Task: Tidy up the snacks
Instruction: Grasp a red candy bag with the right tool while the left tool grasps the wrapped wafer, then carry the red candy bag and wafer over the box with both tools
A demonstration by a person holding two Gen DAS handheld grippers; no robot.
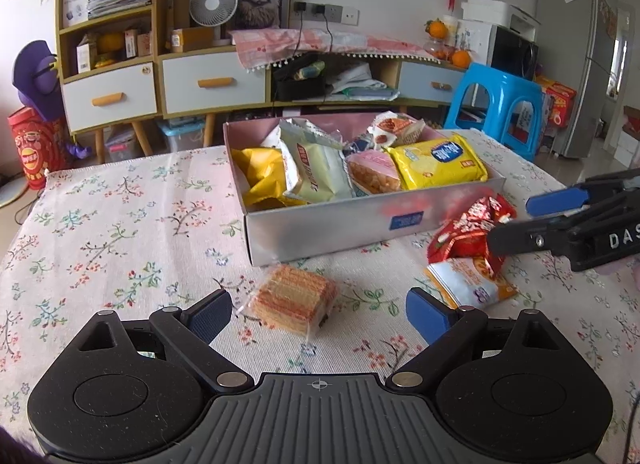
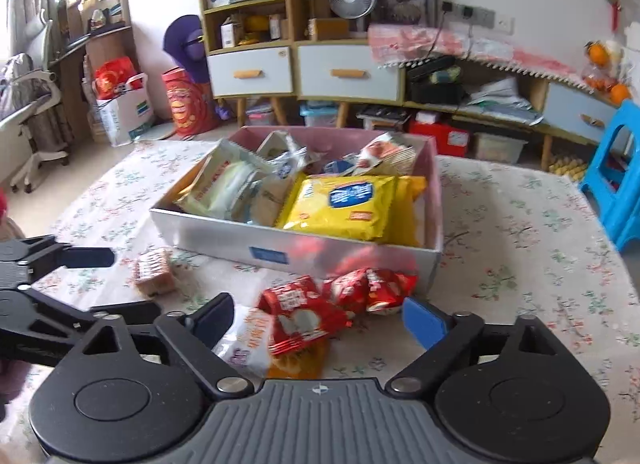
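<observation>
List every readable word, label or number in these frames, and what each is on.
"DAS": white letters on the right hand-held gripper, cut off by the frame edge.
Yellow packet in the box: blue label, too blurred.
Red packets, white-orange packet, box sticker: print unreadable.

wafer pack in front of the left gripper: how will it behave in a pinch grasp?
The wafer pack looks like a blocky stack in clear film, so probably stiff and light, unlikely to roll. Wafers likely crack if squeezed hard. The loose glossy film may slip against the pads. The left gripper is open, straddling it.
</observation>
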